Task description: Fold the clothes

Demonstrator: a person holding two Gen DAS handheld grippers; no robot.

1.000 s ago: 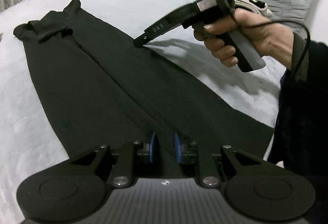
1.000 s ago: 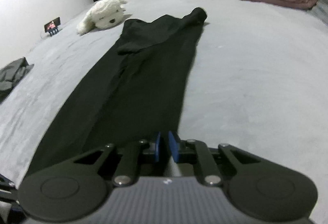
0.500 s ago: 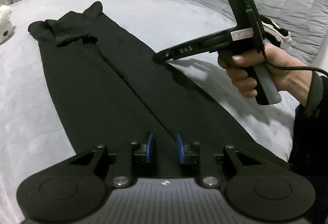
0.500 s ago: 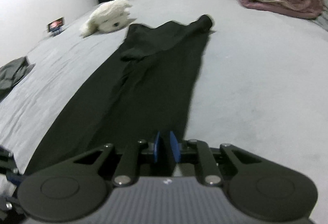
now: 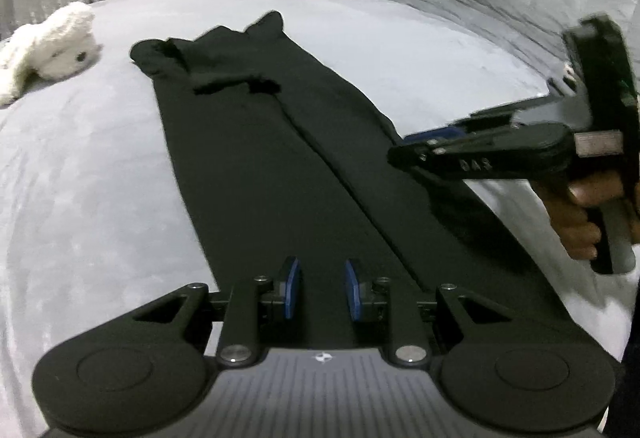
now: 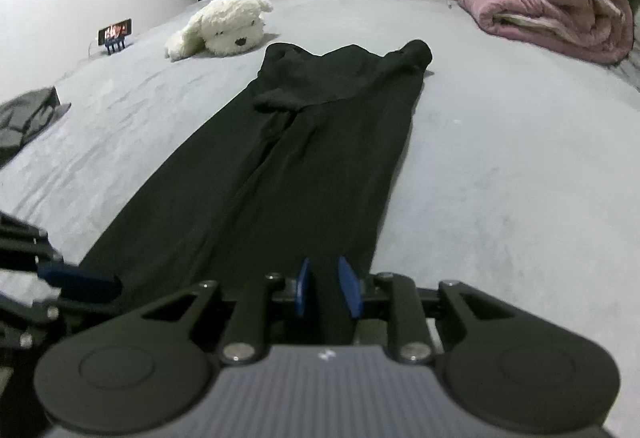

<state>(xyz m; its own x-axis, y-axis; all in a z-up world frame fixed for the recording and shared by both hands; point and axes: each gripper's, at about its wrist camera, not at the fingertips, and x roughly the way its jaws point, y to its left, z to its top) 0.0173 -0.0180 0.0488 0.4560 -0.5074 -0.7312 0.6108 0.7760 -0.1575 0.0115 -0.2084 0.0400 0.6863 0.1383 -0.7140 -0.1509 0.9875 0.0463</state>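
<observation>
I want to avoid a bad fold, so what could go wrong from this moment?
1. The waist end of the black trousers is bunched, so a fold may keep that lump.
2. The right claw is opening over the hem with no cloth pinched, and the left claw is open too; a grab may catch one layer only.
3. The toy dog lies near the waist.

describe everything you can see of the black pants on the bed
The black pants lie flat and lengthwise on the grey bed cover, both legs straight and side by side, a seam line between them. The fabric looks thin, matte and smooth. The waist end lies far from the cameras, bunched and partly folded over near the white plush dog, without touching it. The near leg ends run under both grippers; whether the fingers touch the cloth cannot be told.
</observation>
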